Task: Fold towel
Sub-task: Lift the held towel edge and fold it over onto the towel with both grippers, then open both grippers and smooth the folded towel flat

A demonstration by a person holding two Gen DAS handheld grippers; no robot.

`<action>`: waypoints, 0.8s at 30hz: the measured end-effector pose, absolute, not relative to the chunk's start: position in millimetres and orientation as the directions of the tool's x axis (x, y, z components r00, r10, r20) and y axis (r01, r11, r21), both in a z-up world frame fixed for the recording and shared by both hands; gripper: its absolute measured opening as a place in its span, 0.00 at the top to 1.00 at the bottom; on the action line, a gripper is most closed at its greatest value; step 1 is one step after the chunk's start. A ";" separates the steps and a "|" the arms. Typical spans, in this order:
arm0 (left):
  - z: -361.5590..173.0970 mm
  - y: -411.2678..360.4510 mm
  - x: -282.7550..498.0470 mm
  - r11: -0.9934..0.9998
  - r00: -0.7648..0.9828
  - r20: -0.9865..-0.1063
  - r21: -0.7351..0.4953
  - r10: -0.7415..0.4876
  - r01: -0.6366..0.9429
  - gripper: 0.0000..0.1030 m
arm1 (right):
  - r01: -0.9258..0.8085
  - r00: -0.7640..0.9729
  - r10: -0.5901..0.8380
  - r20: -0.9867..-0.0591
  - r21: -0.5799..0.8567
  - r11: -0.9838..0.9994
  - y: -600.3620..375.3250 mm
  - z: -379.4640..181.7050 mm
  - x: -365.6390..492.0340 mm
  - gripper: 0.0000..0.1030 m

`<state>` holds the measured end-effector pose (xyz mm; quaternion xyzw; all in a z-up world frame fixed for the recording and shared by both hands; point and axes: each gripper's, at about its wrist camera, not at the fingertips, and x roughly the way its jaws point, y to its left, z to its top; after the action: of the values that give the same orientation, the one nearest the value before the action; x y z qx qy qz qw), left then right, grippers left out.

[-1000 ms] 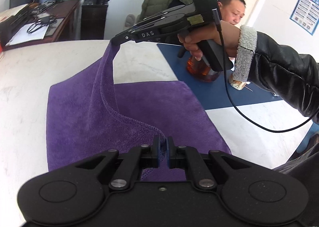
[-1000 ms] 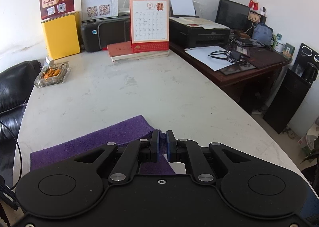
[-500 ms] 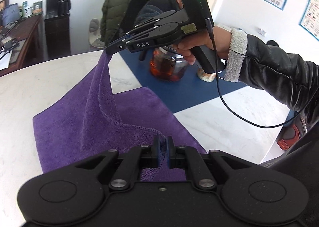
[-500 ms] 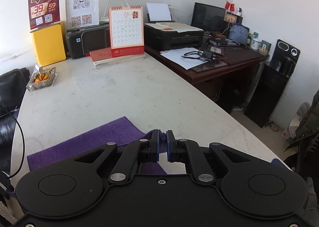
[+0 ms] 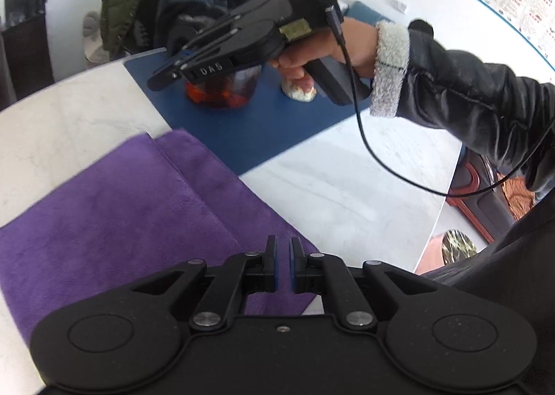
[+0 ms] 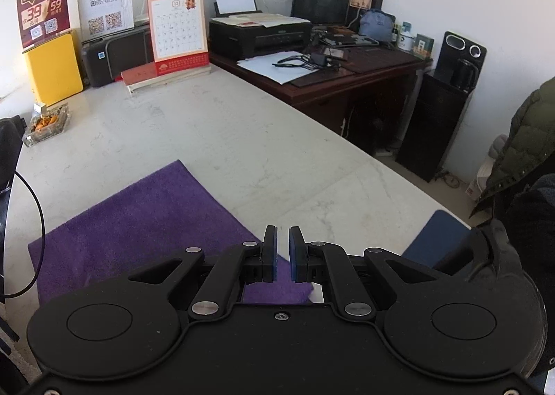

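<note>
The purple towel (image 5: 114,207) lay flat on the white worktop (image 6: 242,138), one layer folded over another. The left claw (image 5: 283,252) and right claw (image 6: 282,244) each stood slightly parted above it, gripping nothing.

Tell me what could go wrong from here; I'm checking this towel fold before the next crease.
1. The purple towel lies folded, but its top layer sits offset from the lower edge, so another fold may turn out crooked.
2. The right gripper hangs just above a glass jar on the blue mat; a low sweep might knock it.
3. Its cable droops towards the table and could snag.
</note>
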<state>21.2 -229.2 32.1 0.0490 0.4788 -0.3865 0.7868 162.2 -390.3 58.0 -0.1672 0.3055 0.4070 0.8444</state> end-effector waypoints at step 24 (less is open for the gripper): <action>-25.5 -85.7 27.4 0.956 0.453 -0.891 0.094 -0.043 0.277 0.83 | -0.527 0.463 0.399 -0.792 0.115 0.842 -404.0 -45.7 9.5 0.88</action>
<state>27.4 -85.7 -25.5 0.1135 0.5145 -0.0948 0.8446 9.5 -404.0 -45.7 -0.0729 0.4413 0.2716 0.8521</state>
